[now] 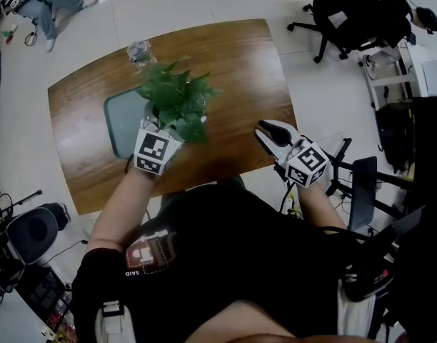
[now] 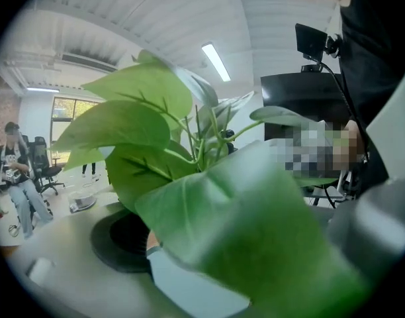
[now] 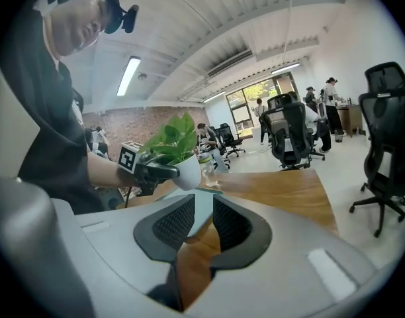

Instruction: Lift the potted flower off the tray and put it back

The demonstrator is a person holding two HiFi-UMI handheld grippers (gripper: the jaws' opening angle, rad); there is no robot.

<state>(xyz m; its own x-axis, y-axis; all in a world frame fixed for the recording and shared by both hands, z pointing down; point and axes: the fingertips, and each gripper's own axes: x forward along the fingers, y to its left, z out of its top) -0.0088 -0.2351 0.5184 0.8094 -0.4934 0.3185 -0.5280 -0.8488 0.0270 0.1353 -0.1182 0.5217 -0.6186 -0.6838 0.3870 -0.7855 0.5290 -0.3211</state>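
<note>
Lift done: left tongs (image 1: 160, 138) gripping flower pot (image 1: 177, 102), up in air over tray (image 1: 118, 123) | right tongs (image 1: 270, 133) a little apart, empty, near right edge of surface (image 1: 233, 70) | left to do: put flower pot back on tray

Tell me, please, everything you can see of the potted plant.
The plant has broad, pointed green leaves on thin stems, rising from a smooth white pot that narrows toward its base. It stands roughly upright in the air, apparently clear of the grey tray on the wooden table. The left claw is clamped on the pot's side; nothing else appears to touch it. From above, the leaves hide the pot.
</note>
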